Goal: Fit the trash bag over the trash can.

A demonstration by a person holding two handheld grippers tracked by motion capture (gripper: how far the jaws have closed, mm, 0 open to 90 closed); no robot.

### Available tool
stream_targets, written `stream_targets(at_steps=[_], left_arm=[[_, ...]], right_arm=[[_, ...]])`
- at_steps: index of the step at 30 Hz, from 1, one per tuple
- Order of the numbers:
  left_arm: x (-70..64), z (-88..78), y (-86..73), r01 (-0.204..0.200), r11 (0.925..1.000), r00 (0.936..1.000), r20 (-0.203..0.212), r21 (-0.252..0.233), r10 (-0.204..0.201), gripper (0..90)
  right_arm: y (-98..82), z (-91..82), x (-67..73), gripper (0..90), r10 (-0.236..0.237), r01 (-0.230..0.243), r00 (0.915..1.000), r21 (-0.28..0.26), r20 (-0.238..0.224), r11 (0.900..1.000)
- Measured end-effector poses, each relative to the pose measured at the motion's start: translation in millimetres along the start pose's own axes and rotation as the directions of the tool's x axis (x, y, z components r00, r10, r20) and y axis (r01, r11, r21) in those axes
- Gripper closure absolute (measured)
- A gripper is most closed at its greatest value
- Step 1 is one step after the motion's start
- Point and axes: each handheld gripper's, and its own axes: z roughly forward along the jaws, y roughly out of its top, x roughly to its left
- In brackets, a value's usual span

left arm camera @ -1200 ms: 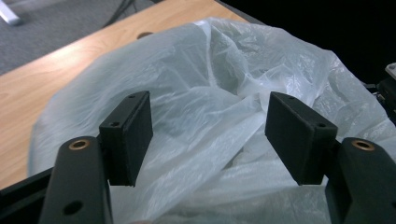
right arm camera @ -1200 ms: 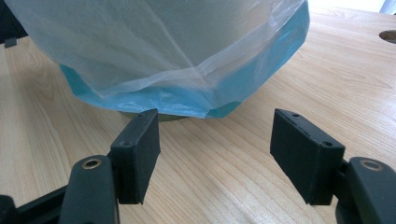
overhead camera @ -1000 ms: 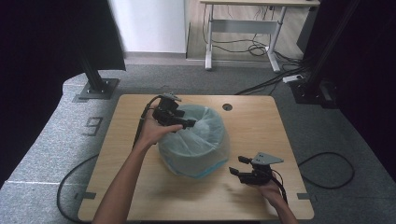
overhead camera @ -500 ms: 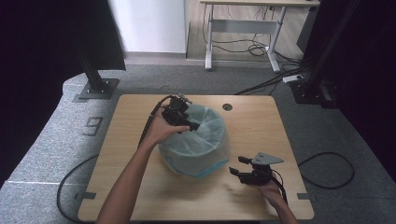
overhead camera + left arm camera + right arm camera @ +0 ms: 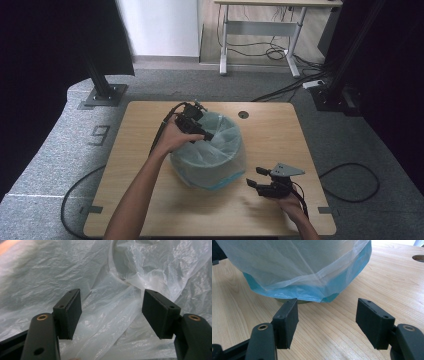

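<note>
Two grippers worked a lined bin (image 5: 210, 152) on the wooden table (image 5: 280, 135). Left gripper (image 5: 206, 136) reached over the rim with its jaws apart, nothing clamped; crumpled clear liner (image 5: 110, 315) lay just beyond and between its pads (image 5: 72, 311). Right gripper (image 5: 253, 180) rested on the table near the bin's base, jaws likewise apart and empty; the liner's draped skirt (image 5: 294, 267) and the blue bin wall (image 5: 337, 282) stood just ahead of its pads (image 5: 372, 320). To do the step well, the left jaws would probably need to close on one loose fold near the rim, not on bunched layers, while the right steadied the bin low down. No brand or label was legible; a grey "9" (image 5: 100, 135) was marked on the floor, well to the left gripper's outer side.
</note>
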Motion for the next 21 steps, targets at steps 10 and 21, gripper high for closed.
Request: stream_targets(at_steps=[10, 21], left_arm=[[-12.9, -22.3, 5.3, -0.020, 0.9925, 0.9989, 0.039, -0.121, 0.025, 32.7], [-32.6, -2.1, 21.3, -0.070, 0.9960, 0.9969, 0.033, -0.055, 0.072, 34.1]], right_arm=[[0.0, -0.1, 0.3, 33.6, 0.000, 0.000, 1.0000, 0.000, 0.002, 1.000], [-0.1, -1.4, -0.1, 34.1, 0.003, -0.003, 1.0000, -0.003, 0.003, 1.000]])
